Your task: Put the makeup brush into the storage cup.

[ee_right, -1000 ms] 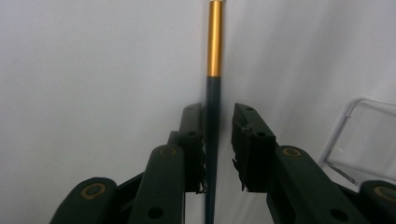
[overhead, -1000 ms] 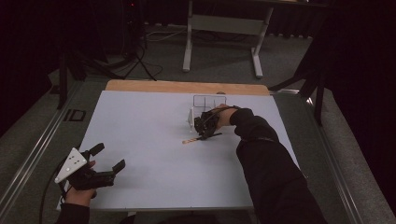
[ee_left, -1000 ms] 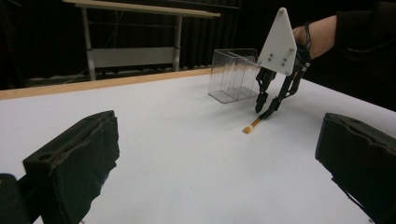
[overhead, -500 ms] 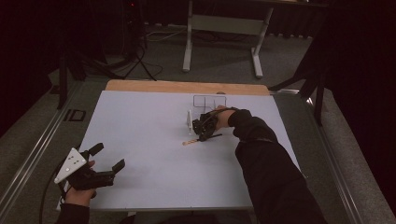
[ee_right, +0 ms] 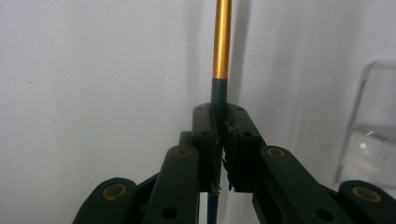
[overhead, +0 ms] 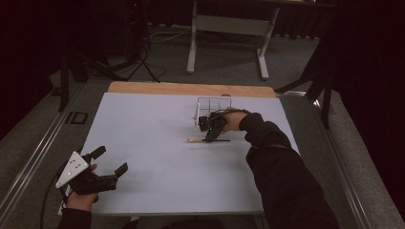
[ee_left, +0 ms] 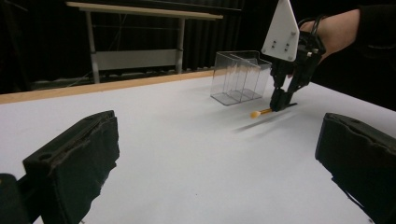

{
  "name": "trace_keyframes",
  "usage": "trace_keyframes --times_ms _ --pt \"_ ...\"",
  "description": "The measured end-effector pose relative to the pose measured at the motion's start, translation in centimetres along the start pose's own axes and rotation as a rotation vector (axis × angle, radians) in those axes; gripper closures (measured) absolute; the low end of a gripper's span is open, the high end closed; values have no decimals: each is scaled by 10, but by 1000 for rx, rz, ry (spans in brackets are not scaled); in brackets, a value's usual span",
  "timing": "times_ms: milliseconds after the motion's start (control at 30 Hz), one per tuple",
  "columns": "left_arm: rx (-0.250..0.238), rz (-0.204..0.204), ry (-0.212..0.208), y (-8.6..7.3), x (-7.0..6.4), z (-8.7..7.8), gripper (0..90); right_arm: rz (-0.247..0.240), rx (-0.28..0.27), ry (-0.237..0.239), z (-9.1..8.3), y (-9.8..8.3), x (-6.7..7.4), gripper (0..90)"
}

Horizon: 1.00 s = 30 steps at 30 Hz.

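- While the right gripper clamps the pen mid-shaft near the clear organizer, it seems light, stiff, slippery.
- Left gripper rests near-left, jaws apart.

The right gripper has swung the pen round beside the clear divided box: a second ago it slanted away from the box's front, now it lies level, parallel to that front, jaws clamped on its dark shaft.
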<state>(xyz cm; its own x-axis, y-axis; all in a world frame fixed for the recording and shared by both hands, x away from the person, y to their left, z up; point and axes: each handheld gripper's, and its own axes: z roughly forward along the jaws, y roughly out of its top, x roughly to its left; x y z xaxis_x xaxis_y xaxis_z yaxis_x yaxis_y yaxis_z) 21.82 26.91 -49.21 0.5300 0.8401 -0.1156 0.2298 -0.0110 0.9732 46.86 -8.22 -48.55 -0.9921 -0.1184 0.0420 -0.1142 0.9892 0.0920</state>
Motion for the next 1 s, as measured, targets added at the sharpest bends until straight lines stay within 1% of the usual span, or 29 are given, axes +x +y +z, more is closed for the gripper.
trace_keyframes --times_ms 33,67,167,200,300,333,400,433,533,667,700,733,800,833,867,900,933,967,1000 --pt "0 0 -1 0 0 0 0 25 -6 4 0 -1 2 833" --pt "1 2 1 0 0 0 0 33 -14 7 0 -2 2 833" --pt "2 3 2 0 0 0 0 92 -35 23 0 -6 7 833" --pt "3 4 3 0 0 0 0 102 -50 28 1 -7 8 833" --pt "2 0 4 0 0 0 0 140 -67 9 -1 -10 15 833" --pt "2 0 4 0 0 0 0 168 -84 5 -2 -12 18 833" --pt "1 -3 4 0 -1 0 0 219 -128 24 -4 -16 19 833" --pt "1 -4 3 0 -1 0 0 252 -151 32 -6 -19 20 833" --pt "1 -19 -5 1 0 0 0 334 -195 64 -9 -27 23 833" --pt "-7 -28 -9 3 0 0 0 434 -251 89 -11 -35 30 833" --pt "-6 -26 -8 4 0 0 0 465 -257 82 -10 -37 33 833" --pt "-7 -24 -9 4 0 0 0 476 -263 83 -10 -38 34 832" --pt "-5 -27 -9 4 -1 1 0 526 -280 72 -9 -42 38 833" --pt "-6 -28 -8 4 -1 0 0 561 -298 73 -8 -45 39 833" --pt "-10 -35 -13 4 -1 0 0 583 -310 76 -7 -47 41 833" --pt "-10 -40 -14 4 -1 0 0 632 -332 69 -7 -52 44 835" --pt "-13 -43 -12 4 -1 0 0 632 -332 69 -7 -52 44 835" --pt "-15 -44 -14 5 -1 0 0 658 -354 83 -7 -55 46 835" --pt "-17 -46 -15 6 0 0 0 682 -369 83 -7 -58 47 835"
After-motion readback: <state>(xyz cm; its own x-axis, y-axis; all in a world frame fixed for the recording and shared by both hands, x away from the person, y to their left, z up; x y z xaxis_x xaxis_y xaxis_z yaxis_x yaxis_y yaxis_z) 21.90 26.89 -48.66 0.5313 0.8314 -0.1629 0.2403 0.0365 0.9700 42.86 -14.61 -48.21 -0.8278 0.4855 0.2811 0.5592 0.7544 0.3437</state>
